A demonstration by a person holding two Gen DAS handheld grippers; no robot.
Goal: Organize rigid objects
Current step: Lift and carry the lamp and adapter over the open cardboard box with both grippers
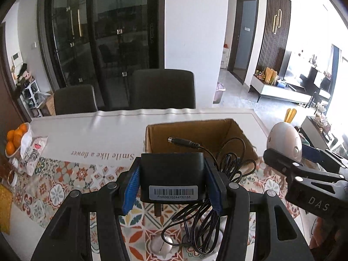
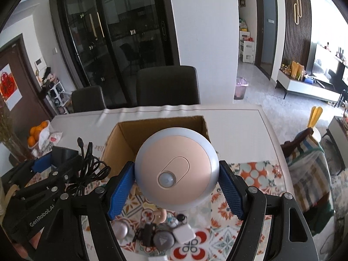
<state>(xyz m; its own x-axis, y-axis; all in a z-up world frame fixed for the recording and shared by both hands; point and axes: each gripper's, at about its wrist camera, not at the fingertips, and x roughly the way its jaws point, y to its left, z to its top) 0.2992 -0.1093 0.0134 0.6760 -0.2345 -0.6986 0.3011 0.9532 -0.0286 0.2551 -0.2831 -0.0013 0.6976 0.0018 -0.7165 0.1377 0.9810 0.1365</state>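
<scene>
My left gripper (image 1: 173, 184) is shut on a black power adapter (image 1: 173, 174) with a barcode label, held above the table just in front of an open cardboard box (image 1: 217, 130). Its black cable (image 1: 228, 165) hangs in loops to the right. My right gripper (image 2: 176, 187) is shut on a round silver and pink sensor light (image 2: 176, 171), held above the table in front of the same box (image 2: 121, 139). The right gripper and the light (image 1: 285, 141) show at the right edge of the left wrist view. The left gripper with the adapter (image 2: 63, 152) shows at the left of the right wrist view.
Several small gadgets (image 2: 165, 230) lie on the patterned tablecloth (image 2: 256, 171) below the right gripper. A bowl of oranges (image 1: 15, 139) and a bag stand at the table's left. Two dark chairs (image 1: 163, 89) stand behind the table. A silver round item (image 1: 162, 243) lies under the left gripper.
</scene>
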